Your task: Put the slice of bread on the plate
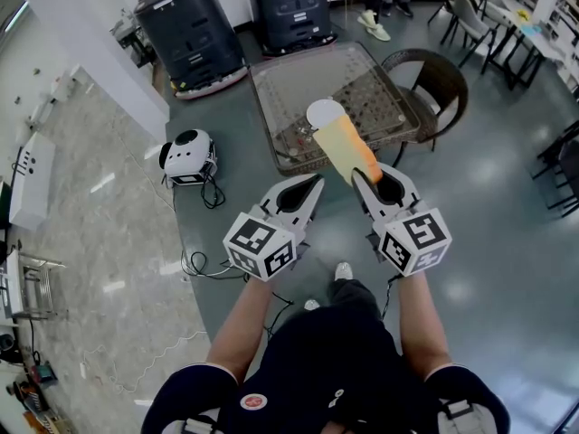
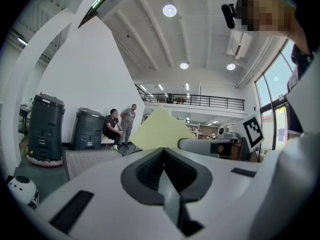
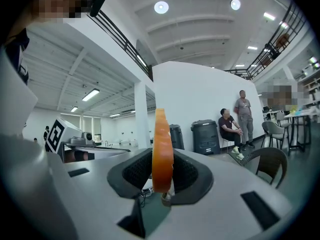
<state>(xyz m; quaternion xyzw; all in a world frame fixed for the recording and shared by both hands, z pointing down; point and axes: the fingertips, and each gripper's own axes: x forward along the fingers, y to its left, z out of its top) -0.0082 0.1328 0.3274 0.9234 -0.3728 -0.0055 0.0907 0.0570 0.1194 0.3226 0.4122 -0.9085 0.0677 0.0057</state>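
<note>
1. Person's forearms (image 1: 240, 328) hold both grippers level in front of a glass table (image 1: 289, 75).
2. Left gripper (image 1: 313, 185): jaws closed together, nothing between them.
3. Right gripper (image 1: 360, 177): jaws partly apart, clamped on the slice of bread (image 1: 346, 147), which stands on edge.
4. Bread projects forward above the table, towards the plate (image 1: 317, 108).

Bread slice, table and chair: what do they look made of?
Bread slice: smooth pale-yellow face and evenly orange crust, with no crumb visible. It may be a foam or plastic replica, though real bread can't be excluded. Table: seemingly a clear glass top, glossy, with a pattern showing through, set in a woven-looking frame. Chair: dark wicker or rattan-style weave.
</note>
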